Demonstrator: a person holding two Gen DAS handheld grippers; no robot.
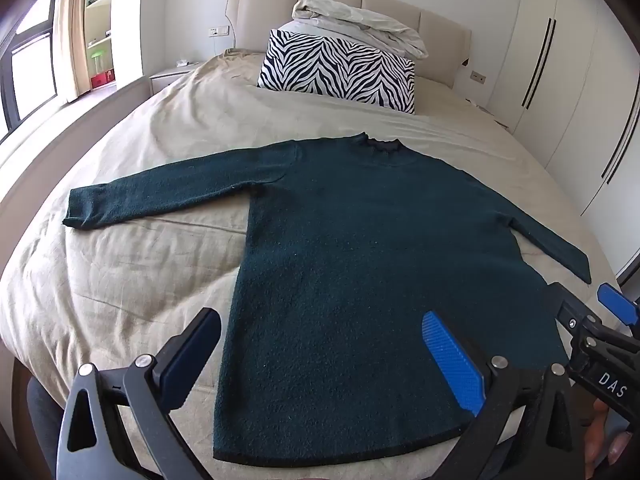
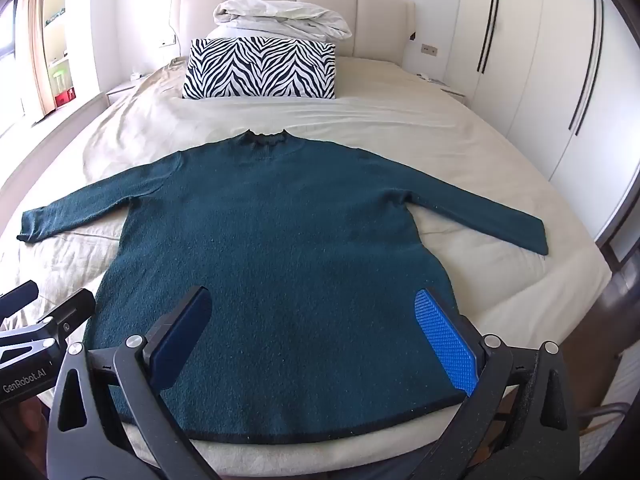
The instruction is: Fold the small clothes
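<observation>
Nearest the lens, the left claw [image 1: 320,354] is seen with its jaws spread wide, nothing caught between them, held above the hem of a dark teal sweater [image 1: 360,248]. One finger hangs over the bedsheet just left of the garment's edge, the blue-padded one over the knit itself. The right claw [image 2: 320,334] is likewise held wide open and empty, both its fingers poised above the lower part of the sweater, near the hem.

The sweater is laid flat, front down or up cannot be told, on the near half of the bed [image 2: 400,128], its dark-trimmed hem lying along the near edge and its ribbed collar [image 2: 266,136] pointed toward the headboard. Both sleeves are spread outward toward the left and right edges of the bed.

Farther up, a zebra-striped pillow [image 2: 260,70] is propped near the head of the bed, with a crumpled white duvet [image 2: 280,16] piled behind it against the padded headboard [image 2: 384,8]. White wardrobe doors [image 2: 520,60] are seen along the right side, a curtained window [image 1: 36,52] on the left.
</observation>
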